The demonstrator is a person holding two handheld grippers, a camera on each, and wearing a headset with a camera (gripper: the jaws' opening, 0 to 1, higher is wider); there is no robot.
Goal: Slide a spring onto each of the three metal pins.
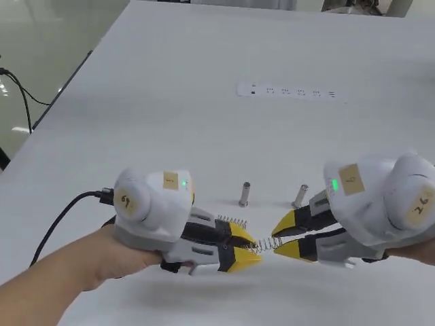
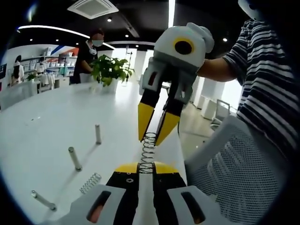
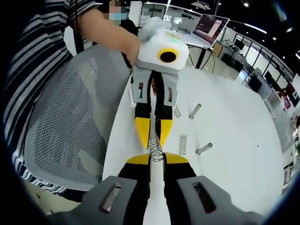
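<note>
— Steel wire so fine: what could have gone wrong with the spring (image 1: 265, 243)?
— It could have been overstretched or flicked loose. One end was pinched by the left gripper (image 1: 250, 251) and the other by the right gripper (image 1: 277, 238), so any pull apart would have been taken by the coils.
— How was it seen?
— Thin, silvery and open-coiled, it was held level just above the table (image 1: 204, 136) near its near edge. It was in front of an upright pin (image 1: 245, 193) and a second pin (image 1: 300, 195), both bare. A second spring (image 1: 231, 220) was seen lying beside the left gripper.
</note>
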